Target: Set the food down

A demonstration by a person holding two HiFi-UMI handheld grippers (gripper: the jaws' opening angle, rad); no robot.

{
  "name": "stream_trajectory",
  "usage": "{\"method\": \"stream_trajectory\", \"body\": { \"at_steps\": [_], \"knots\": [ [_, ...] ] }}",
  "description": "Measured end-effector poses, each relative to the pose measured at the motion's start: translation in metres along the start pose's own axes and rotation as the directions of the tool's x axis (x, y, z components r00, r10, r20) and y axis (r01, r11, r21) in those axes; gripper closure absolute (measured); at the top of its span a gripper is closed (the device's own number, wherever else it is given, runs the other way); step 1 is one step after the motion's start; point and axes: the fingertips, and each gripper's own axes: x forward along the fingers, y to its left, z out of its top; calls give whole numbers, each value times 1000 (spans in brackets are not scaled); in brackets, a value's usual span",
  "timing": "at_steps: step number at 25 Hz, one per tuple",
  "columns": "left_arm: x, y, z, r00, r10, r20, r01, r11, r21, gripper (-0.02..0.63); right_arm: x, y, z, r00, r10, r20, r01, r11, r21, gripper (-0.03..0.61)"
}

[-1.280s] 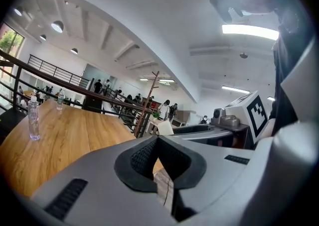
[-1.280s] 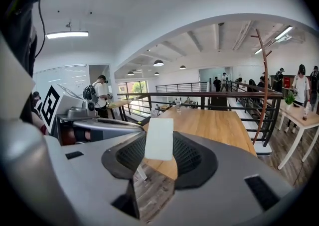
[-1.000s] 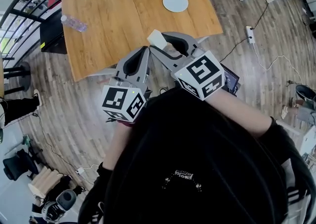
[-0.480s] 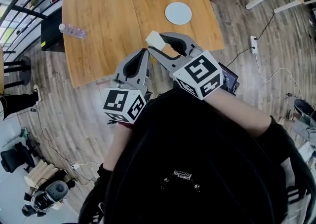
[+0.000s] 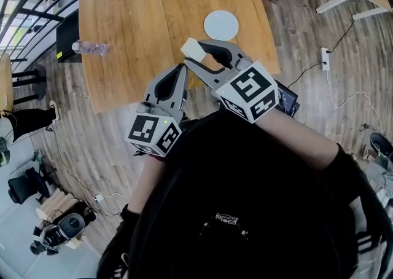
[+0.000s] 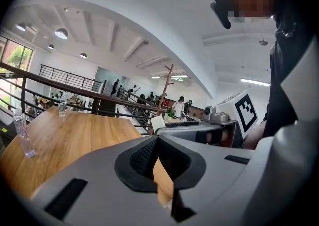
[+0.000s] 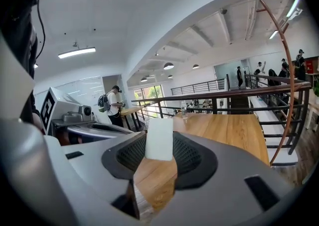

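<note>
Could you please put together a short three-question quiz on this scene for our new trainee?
1. True or false: the right gripper is closed on a pale block.
2. What lies on the wooden table, beyond the grippers in the head view?
A) a round white plate
B) a red bowl
C) a frying pan
3. Fill in the blank: the left gripper has its jaws ____, with nothing held between them.

Key: 1 true; 2 A; 3 together.
</note>
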Motion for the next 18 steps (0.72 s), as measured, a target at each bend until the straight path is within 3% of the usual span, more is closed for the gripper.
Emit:
{"method": "stream_trajectory", "body": {
  "at_steps": [6,18],
  "knots": [
    [32,-11,3,998,-19,-52,16,998,-58,611,-8,-34,0,1000,6,13,-7,998,59,403],
    [61,-8,-5,992,-63,-107,55,996,-74,612,-7,-63,-11,1000,-30,-7,31,994,108,403]
  ]
}}
